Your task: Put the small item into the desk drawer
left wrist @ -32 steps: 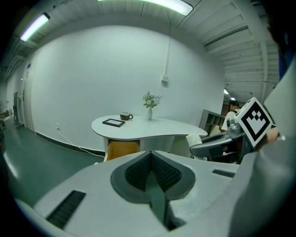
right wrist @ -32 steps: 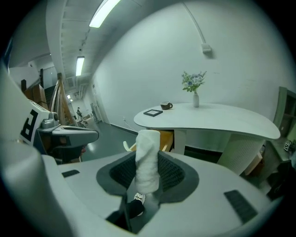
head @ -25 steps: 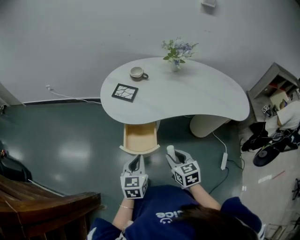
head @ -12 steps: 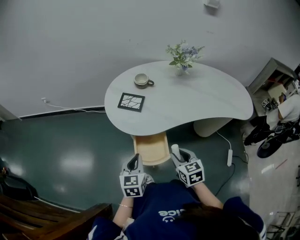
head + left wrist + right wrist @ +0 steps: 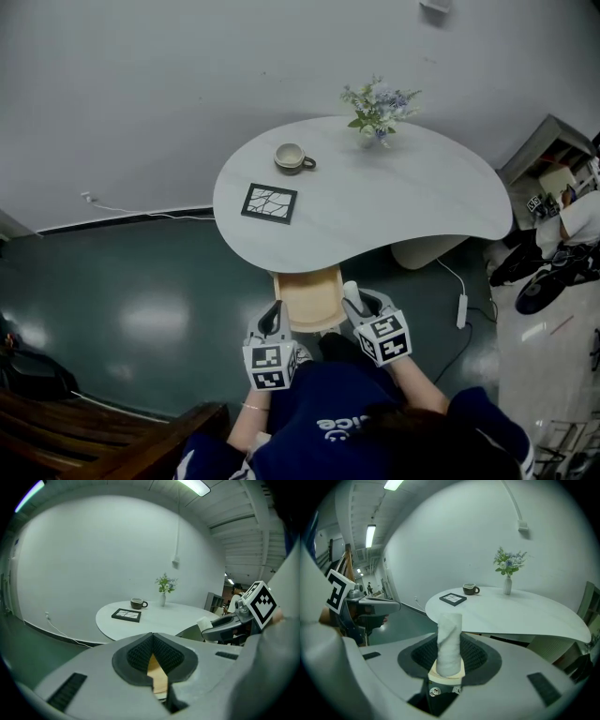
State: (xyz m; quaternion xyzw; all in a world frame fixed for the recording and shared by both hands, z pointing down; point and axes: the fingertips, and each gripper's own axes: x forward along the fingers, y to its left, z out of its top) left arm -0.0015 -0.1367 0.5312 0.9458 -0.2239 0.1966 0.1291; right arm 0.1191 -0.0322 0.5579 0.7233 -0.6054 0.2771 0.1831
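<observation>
The wooden desk drawer (image 5: pixel 307 297) hangs pulled out under the near edge of the white kidney-shaped table (image 5: pixel 394 202). My right gripper (image 5: pixel 359 302) is just right of the drawer's front and is shut on a small white roll (image 5: pixel 351 292). That roll (image 5: pixel 449 641) stands upright between the pads in the right gripper view. My left gripper (image 5: pixel 273 321) is at the drawer's left front corner, its jaws shut with nothing between them. Through the slit below its pads (image 5: pixel 140 656) a strip of the drawer (image 5: pixel 158 674) shows.
On the table stand a cup (image 5: pixel 292 157), a black-framed square tile (image 5: pixel 270 202) and a vase of flowers (image 5: pixel 379 105). A cable with a power strip (image 5: pixel 460 309) lies on the floor right of the drawer. A wooden bench (image 5: pixel 112 441) is at lower left, and shelves with clutter (image 5: pixel 553 187) at right.
Both grippers have come forward toward the table, so they now flank the drawer's front instead of hanging well short of it. The white roll stays in the right gripper.
</observation>
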